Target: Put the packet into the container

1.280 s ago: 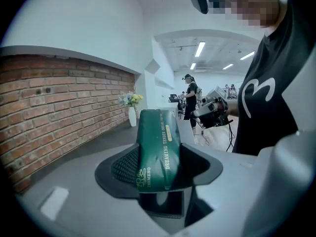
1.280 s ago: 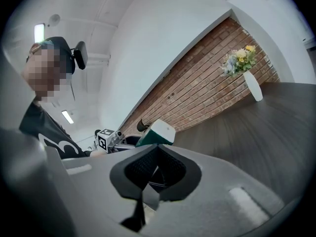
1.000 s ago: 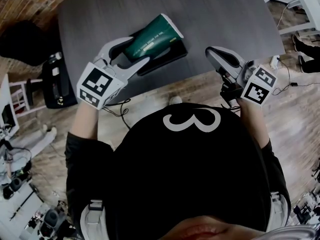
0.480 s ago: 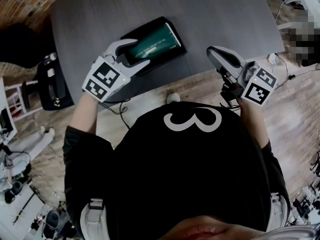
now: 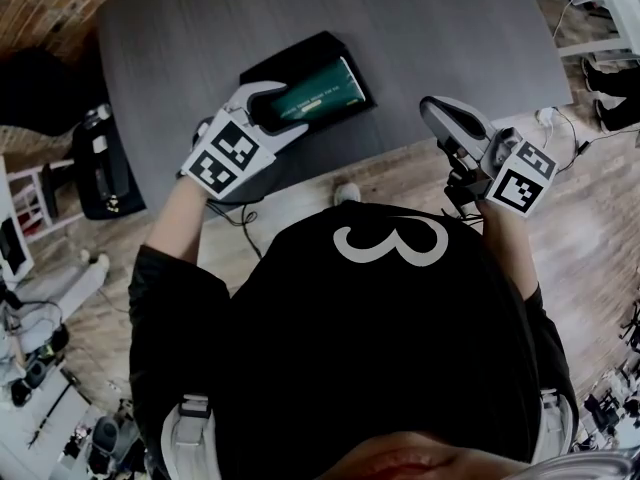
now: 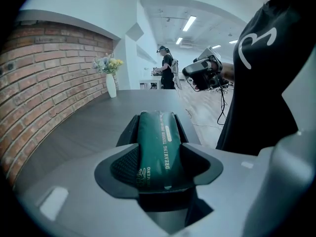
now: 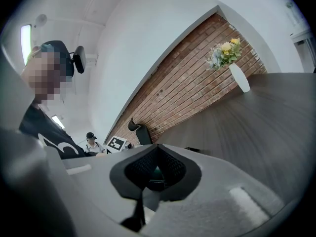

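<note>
A dark green packet point(image 5: 318, 93) lies lengthwise in a black tray container point(image 5: 300, 53) on the dark grey table point(image 5: 430, 28). My left gripper point(image 5: 283, 110) is shut on the packet's near end, at the container's near edge. In the left gripper view the packet point(image 6: 157, 142) runs away from me between the pads, with the container's walls point(image 6: 127, 130) on both sides of it. My right gripper point(image 5: 434, 110) hangs off the table's front edge at the right, shut and holding nothing; in the right gripper view its pads point(image 7: 170, 169) meet at the tips.
A white vase with flowers point(image 6: 111, 85) stands at the table's far end by the brick wall. A black chair point(image 5: 100, 163) is left of the table. Cables point(image 5: 560, 128) lie on the wood floor at the right. A person point(image 6: 165, 70) stands far off.
The left gripper has carried the packet forward and down, from tilted above the container to lying flat inside it. The right gripper has hardly moved.
</note>
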### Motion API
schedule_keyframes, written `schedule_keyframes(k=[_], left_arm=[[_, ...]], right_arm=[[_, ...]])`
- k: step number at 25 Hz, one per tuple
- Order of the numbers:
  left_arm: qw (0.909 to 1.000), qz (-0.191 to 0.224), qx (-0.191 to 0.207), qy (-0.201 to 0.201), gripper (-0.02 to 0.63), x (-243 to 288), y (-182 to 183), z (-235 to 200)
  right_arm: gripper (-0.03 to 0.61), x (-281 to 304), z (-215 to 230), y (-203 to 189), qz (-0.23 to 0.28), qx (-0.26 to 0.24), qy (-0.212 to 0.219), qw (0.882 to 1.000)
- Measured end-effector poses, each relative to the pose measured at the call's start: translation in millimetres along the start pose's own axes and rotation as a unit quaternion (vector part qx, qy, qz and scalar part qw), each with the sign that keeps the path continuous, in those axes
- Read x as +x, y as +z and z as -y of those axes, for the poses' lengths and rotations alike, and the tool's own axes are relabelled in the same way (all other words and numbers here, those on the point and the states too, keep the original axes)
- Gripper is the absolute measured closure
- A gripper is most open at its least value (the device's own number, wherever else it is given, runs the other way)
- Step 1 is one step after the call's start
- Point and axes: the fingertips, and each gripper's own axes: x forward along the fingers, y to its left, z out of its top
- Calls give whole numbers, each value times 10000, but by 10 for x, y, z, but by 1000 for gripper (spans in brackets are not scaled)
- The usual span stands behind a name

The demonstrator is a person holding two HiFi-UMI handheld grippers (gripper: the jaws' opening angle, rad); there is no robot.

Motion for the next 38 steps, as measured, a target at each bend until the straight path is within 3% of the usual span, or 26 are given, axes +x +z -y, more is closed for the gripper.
schedule_keyframes(k=[8,16,24,29,32,38], left_arm=[[9995,-313,-58,-22,318,162,-161,-19],[9980,-590,185,162,302,218,-181,-23],[9975,-600,135,340,278,216,-173,-33],[9976,-356,-276,527,216,78,-111,-74],[9957,-96,-522,762,218,-66,-7,-55],[9802,731,-1401,1191,262,-458,300,134]], right_arm=[[576,-13,31,-29,-8,27,-5,10000],[575,-2,6,-57,-17,213,147,9997],[575,-59,-99,-130,-108,223,291,9993],[575,-135,-127,-125,-158,228,367,9989],[575,-171,-160,-74,-147,180,441,9988],[575,-214,-359,2,-185,-72,682,9975]])
